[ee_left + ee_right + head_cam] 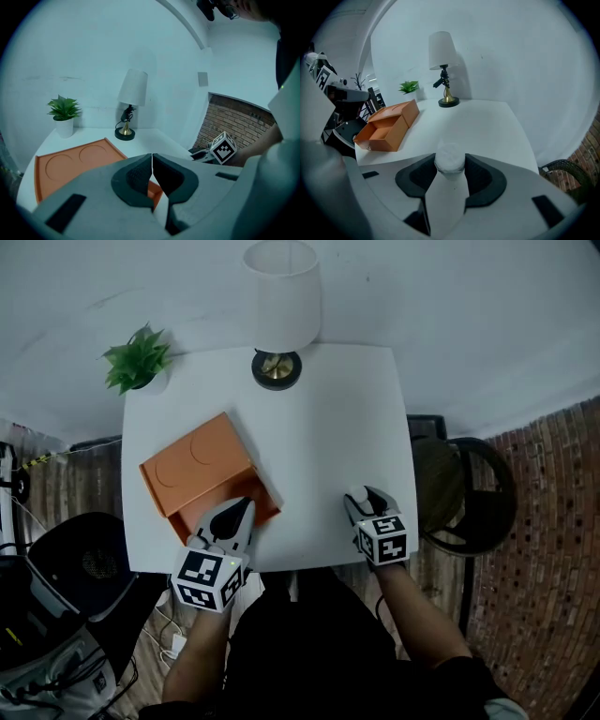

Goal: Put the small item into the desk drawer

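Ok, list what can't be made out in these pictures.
Small white item: right gripper view, blurred and pale between the right gripper's pads; its kind is unclear.
Drawer: head view, the left gripper covers part of its inside; left gripper view, the shut jaws leave only an orange sliver.
Dot on the drawer's front: right gripper view, too small to identify.

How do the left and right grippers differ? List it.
The left gripper is shut and empty; the right gripper grips a small white item. The left gripper sits at the open orange drawer; the right gripper sits apart from it. Both point down at the table.
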`<state>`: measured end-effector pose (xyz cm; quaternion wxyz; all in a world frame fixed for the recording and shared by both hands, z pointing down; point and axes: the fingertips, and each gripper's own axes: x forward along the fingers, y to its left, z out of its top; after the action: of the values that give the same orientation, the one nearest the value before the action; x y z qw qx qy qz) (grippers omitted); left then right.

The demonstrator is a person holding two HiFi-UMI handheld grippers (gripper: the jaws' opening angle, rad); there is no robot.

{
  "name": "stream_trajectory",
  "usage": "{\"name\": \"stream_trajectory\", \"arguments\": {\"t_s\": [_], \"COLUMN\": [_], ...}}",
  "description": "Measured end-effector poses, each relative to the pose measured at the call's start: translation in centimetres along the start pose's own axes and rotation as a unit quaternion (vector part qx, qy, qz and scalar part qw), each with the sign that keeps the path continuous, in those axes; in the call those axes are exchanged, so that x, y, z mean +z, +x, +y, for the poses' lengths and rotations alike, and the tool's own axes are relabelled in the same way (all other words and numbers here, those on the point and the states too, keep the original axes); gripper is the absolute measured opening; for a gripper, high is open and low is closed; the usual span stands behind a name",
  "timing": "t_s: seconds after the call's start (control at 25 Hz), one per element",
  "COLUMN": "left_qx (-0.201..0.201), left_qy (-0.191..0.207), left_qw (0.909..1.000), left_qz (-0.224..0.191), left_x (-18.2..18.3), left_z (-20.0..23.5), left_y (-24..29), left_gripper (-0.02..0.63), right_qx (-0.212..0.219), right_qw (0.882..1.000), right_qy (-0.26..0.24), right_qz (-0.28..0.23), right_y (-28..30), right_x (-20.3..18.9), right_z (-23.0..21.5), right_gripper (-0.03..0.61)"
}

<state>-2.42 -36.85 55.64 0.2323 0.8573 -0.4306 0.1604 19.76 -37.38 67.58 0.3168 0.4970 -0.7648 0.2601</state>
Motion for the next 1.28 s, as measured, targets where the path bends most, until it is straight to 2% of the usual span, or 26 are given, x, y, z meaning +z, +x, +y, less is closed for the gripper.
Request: {"name": "stream_trajectory", "arguments": {"t_s": [0.28, 0.6, 0.84, 1.28], "left_qx": [0.036, 0.047, 0.057, 0.087], "left_qy": [-0.009, -0.005, -0.005, -0.017], "left_qw": [0.9989, 0.9973, 0.9962, 0.993], "left_qz": [-0.029, -0.055, -0.066, -0.078], "left_x": [0.6, 1.0, 0.2, -1.0], "left_z": [3.1, 4.5, 6.1, 7.8], "left_y": [-4.1, -9.3, -13.7, -17.2], "left_gripper": [0.015, 0.015, 0.015, 0.015], "right_qx": [0.02, 0.063, 0.103, 0.188], "right_qw": [0.999, 0.994, 0.985, 0.963], "right_qy": [-0.025, -0.063, -0.096, -0.176], "right_qz": [-0.032, -0.07, -0.096, -0.084], "right_y": [-1.5, -3.2, -4.8, -4.6], "right_x": [3.3, 6.9, 8.2, 8.3], "right_z": [3.3, 10.8, 17.8, 26.8], "right_gripper": [0.179, 0.179, 0.179, 0.179]}}
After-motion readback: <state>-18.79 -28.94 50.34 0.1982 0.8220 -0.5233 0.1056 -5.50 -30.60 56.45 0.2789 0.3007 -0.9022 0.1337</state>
